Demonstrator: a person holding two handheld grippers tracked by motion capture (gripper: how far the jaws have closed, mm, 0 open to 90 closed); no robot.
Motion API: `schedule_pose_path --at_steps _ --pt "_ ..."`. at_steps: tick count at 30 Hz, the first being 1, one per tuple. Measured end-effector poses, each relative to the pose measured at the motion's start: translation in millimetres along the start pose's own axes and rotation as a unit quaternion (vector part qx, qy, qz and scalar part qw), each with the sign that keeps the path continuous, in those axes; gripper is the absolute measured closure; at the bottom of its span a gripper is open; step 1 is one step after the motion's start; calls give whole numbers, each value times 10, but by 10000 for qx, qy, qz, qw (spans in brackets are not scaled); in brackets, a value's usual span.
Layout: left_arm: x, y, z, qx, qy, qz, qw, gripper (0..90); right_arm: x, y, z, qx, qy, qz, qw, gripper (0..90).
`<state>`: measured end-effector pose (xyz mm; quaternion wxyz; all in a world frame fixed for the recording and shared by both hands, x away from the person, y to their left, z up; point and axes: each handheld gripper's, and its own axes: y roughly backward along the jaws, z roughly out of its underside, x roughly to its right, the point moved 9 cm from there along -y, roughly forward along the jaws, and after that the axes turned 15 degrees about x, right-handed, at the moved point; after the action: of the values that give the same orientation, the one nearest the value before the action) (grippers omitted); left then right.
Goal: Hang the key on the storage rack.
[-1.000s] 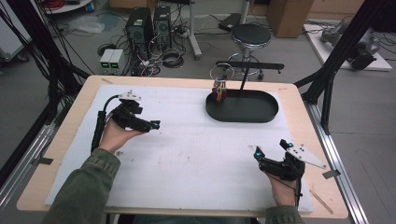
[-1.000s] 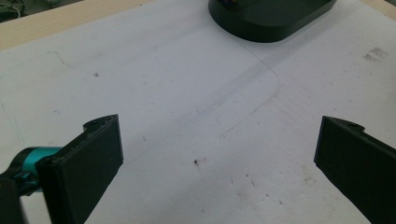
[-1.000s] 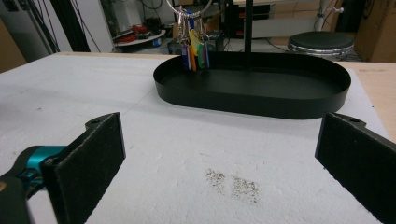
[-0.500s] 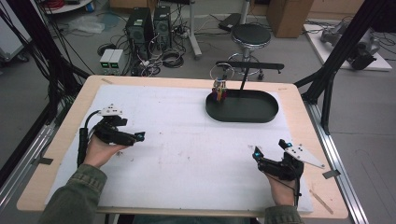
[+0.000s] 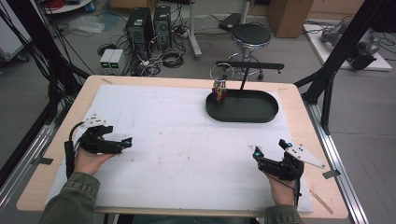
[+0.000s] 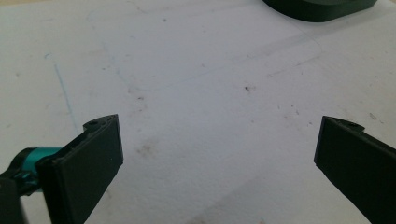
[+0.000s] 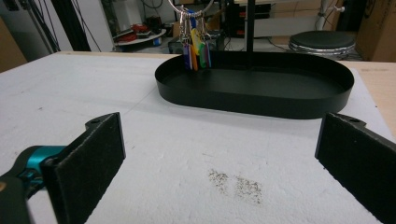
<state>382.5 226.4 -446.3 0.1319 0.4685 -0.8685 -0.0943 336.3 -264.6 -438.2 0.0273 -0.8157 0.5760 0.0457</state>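
Both the left gripper and right gripper gape wide, holding nothing. The black tray sits at one o'clock, colored tags hanging at its rim.

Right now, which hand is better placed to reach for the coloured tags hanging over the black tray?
Probably the right gripper: it sits on the tray's side, open and facing the tags. The left gripper is across the table.

Lab or workshop. Concrete floor behind the bench: computer towers, tangled cables, power supply boxes, a stool, cardboard box, black frame struts.
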Motion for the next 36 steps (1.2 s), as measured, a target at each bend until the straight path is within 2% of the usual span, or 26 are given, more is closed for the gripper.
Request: schedule_pose_path --at_steps 6,11,16,21,28,32,34,36 --pt "-164 164 63 167 75 -324 9993 17 -11 -7 2 -12 -3 -8 10000 5" --pt "-306 318 47 467 216 -524 9973 17 -23 -7 8 -46 12 15 10000 5" --pt "-405 441 23 732 258 -732 9943 17 -35 -12 14 -59 30 2 10000 5" --pt "-454 499 -1 1043 202 -956 9897 17 -25 -15 6 -22 71 0 10000 5" --pt "-468 532 -54 1359 91 -1073 9849 17 -35 -20 14 -43 88 -24 9999 5" --pt "-488 567 -94 1538 30 -1162 9812 17 -40 -19 21 -76 66 -25 9999 5" --pt "-497 581 -107 1612 53 -1183 9798 17 -38 -21 23 -75 96 -23 9999 5" --pt "-502 584 -102 1610 74 -1171 9800 17 -44 -18 27 -95 92 -33 9999 5"
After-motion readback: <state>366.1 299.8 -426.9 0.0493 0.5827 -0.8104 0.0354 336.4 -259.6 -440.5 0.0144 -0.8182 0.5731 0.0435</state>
